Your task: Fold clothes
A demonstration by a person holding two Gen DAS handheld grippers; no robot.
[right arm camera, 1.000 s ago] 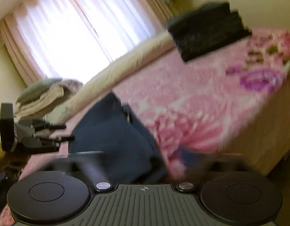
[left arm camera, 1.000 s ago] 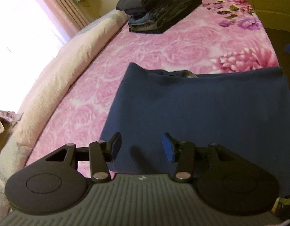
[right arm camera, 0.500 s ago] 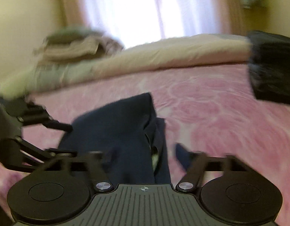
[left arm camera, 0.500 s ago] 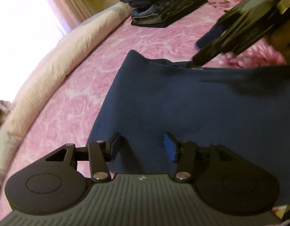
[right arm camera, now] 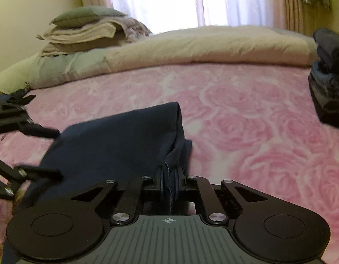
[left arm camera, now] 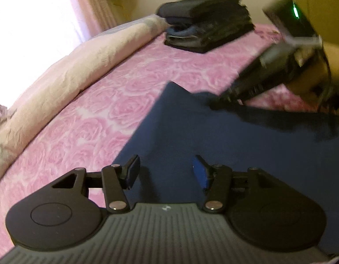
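A: Daylight pours through the window (right arm camera: 169,0), blown out to pure white behind the curtains (right arm camera: 288,2).

B: In the left wrist view too, white at the upper left. The right gripper (left arm camera: 215,104) is smeared by motion blur and throws a soft shadow on the navy garment (left arm camera: 246,149).

A: Fisheye bends the bed's edges; corners are vignetted black. The stack of dark folded clothes (left arm camera: 206,23) looks slightly soft.

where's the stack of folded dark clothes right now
The stack of folded dark clothes sits at the far end of the pink bedspread, beside the beige duvet roll; in the right wrist view it shows at the right edge.
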